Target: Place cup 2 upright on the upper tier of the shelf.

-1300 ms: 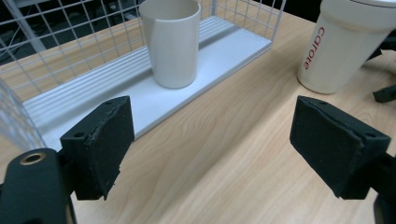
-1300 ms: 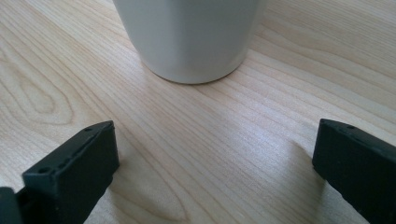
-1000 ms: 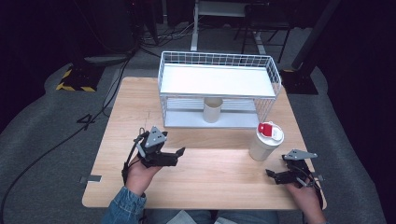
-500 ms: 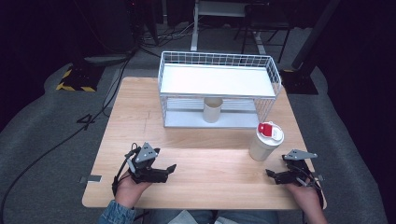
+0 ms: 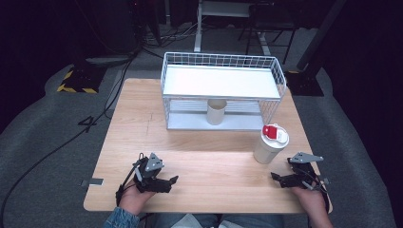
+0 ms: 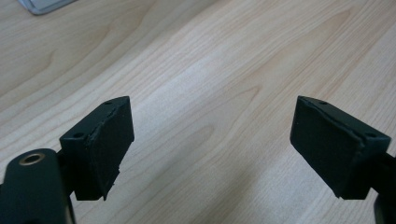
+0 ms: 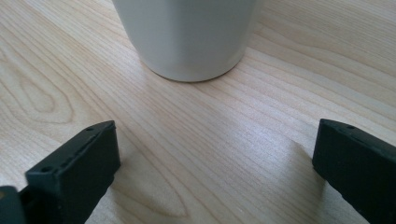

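Behind the white cup, a smaller cup stands under the wire shelf. Left of the white cup, well apart, the left gripper gapes empty over bare table. The right gripper, just before the white cup, seems wide open, holding nothing.

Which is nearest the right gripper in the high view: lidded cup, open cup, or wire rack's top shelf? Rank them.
From the right gripper:
1. Lidded cup, just ahead on the table.
2. Open cup, under the rack.
3. Wire rack's top shelf, farthest back.
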Available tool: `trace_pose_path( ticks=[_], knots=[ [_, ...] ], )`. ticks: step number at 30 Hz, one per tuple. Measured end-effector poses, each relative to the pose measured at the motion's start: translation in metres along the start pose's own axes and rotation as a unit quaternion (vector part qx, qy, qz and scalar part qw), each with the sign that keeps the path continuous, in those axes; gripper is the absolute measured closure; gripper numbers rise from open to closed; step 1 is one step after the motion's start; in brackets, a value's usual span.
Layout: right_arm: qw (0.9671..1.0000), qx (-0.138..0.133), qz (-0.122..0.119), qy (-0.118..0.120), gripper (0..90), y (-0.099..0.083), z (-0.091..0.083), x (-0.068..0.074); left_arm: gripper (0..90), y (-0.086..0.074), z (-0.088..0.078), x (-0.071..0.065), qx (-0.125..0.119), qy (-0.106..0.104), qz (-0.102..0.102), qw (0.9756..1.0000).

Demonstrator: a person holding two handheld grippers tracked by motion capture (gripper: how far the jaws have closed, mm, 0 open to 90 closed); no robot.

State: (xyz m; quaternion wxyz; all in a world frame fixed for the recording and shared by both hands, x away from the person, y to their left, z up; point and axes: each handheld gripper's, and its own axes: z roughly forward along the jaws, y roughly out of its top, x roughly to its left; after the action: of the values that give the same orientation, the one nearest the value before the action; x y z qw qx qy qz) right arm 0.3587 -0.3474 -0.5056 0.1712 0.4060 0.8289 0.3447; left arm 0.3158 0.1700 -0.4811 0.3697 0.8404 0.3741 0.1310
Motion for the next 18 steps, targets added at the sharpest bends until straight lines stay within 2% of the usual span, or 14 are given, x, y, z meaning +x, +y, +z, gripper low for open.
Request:
trace_pose_path(
  ticks=[5,11,15,18],
  knots=[
    [1.0,-0.004,0.001,0.0,4.5,0.0,-0.002,0.0,14.2,-0.005,0.003,0.0,0.019,0.002,0.002,0.9998],
    [0.9997,-0.025,0.005,0.004,4.5,0.004,-0.008,0.0,13.8,-0.01,0.005,0.001,0.037,0.005,0.001,0.9993],
    [0.9996,-0.028,0.002,0.008,4.5,0.007,-0.009,0.0,13.8,-0.014,0.01,-0.001,0.06,0.017,0.014,0.9979],
    [0.9992,-0.038,0.001,0.012,4.5,0.011,-0.011,0.001,11.6,-0.016,0.01,0.0,0.056,0.015,0.01,0.9983]
  ],
)
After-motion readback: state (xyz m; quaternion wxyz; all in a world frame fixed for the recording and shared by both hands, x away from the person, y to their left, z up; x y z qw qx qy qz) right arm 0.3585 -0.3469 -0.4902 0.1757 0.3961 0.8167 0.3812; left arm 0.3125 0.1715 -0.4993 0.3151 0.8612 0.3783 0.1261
